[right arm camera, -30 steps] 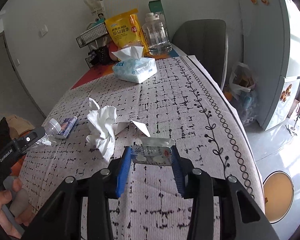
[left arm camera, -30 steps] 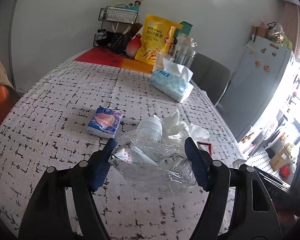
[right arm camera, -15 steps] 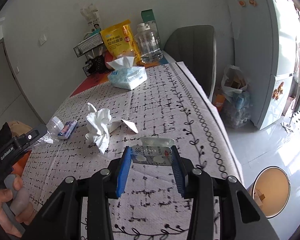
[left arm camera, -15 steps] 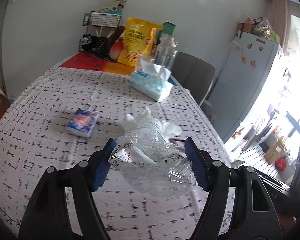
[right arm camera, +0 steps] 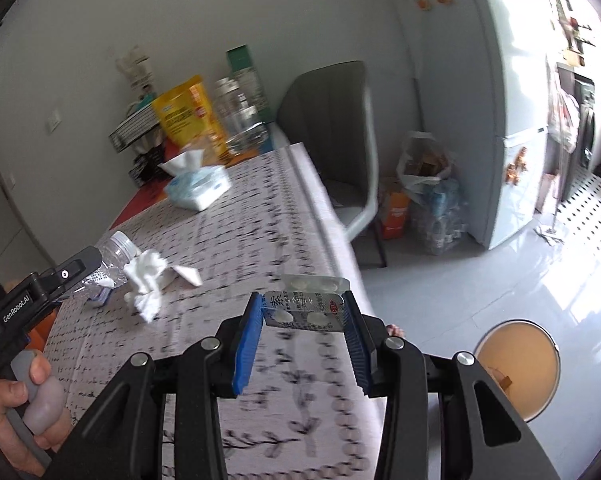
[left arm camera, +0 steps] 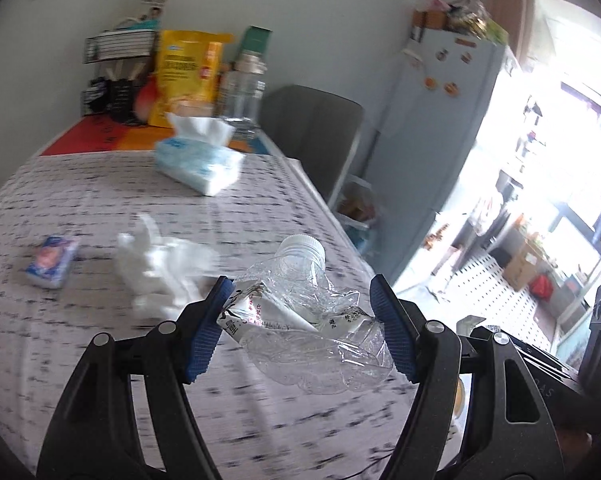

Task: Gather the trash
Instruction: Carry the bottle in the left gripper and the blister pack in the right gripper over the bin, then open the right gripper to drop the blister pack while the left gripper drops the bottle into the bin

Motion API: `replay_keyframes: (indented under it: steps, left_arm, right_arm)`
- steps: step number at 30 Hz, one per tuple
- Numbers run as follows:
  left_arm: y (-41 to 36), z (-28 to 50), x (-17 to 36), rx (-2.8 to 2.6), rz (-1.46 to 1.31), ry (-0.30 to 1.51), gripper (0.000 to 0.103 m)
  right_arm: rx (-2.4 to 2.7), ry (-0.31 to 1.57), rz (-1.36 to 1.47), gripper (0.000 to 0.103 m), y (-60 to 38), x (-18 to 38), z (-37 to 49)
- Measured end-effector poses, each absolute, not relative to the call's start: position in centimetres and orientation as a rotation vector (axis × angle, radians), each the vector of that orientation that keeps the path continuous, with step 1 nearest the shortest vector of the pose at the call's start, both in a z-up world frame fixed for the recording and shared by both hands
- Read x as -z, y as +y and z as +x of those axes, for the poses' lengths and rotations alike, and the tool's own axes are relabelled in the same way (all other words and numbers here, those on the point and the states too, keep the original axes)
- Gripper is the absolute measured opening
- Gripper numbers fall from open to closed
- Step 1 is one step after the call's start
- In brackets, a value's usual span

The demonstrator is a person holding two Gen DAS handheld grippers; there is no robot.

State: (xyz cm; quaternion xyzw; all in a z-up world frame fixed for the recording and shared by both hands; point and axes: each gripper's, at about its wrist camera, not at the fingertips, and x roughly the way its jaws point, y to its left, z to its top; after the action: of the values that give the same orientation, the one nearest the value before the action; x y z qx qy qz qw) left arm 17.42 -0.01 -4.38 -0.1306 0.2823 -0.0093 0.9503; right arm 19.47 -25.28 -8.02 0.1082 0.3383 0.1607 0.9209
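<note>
Left gripper clamps a crushed clear plastic bottle, cap end pointing away, held in the air above the table near its right edge. Right gripper pinches a folded blister pack between its blue pads, also airborne, out by the table edge. Open-topped trash bin sits on the floor below and to the right of the table. Step in hand looks like carrying both pieces to the bin. To do it well: keep both grips closed until each piece is directly over the bin mouth, drop low so the light bottle does not bounce out, release one side at a time. The bottle is crumpled and springy, so it may slip if the squeeze eases. The blister pack is thin and held by its edges; avoid twisting. Still on the table: crumpled tissue and a small tissue packet, likely next pickups. Tissue box and yellow snack bag probably not trash.
</note>
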Motion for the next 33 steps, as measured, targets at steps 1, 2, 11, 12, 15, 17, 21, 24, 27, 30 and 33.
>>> replay_keyframes:
  steps: [1, 2, 11, 12, 15, 17, 21, 24, 27, 30, 33]
  left_arm:
    - [-0.9, 17.9, 4.5, 0.033, -0.261, 0.58, 0.071]
    - [-1.8, 18.3, 4.5, 0.047, -0.254, 0.585, 0.071]
    - [-11.4, 22.6, 5.8, 0.201, -0.2, 0.652, 0.071]
    - [-12.2, 23.0, 5.9, 0.213, -0.195, 0.66, 0.071]
    - [-14.9, 24.3, 6.5, 0.251, -0.179, 0.687, 0.071]
    - [-16.8, 25.2, 7.1, 0.277, -0.167, 0.706, 0.071]
    - [-19.7, 26.7, 8.2, 0.321, -0.156, 0.746, 0.071]
    - [-21.9, 27.9, 9.1, 0.349, -0.142, 0.774, 0.071]
    - [-24.0, 29.1, 10.2, 0.372, -0.125, 0.808, 0.071]
    - [-25.9, 30.0, 11.1, 0.394, -0.106, 0.835, 0.071]
    - [-27.5, 30.5, 11.9, 0.414, -0.092, 0.856, 0.071]
  right_arm:
    - [-0.321, 0.693, 0.227, 0.039, -26.0, 8.1, 19.5]
    - [-0.306, 0.69, 0.234, 0.039, -27.0, 8.1, 19.5]
    - [-0.158, 0.675, 0.323, 0.039, -36.6, 9.5, 20.0]
    - [-0.145, 0.676, 0.334, 0.039, -37.5, 9.8, 20.0]
    - [-0.1, 0.684, 0.369, 0.04, -40.2, 11.0, 20.3]
    - [-0.077, 0.688, 0.387, 0.04, -41.9, 11.8, 20.5]
    - [-0.026, 0.706, 0.412, 0.04, -44.9, 13.6, 20.8]
    - [0.011, 0.728, 0.423, 0.04, -46.7, 15.1, 21.2]
    - [0.048, 0.743, 0.428, 0.04, -48.5, 16.8, 21.8]
    - [0.083, 0.761, 0.453, 0.04, -50.5, 18.5, 22.5]
    - [0.119, 0.771, 0.472, 0.051, -52.2, 20.2, 23.3]
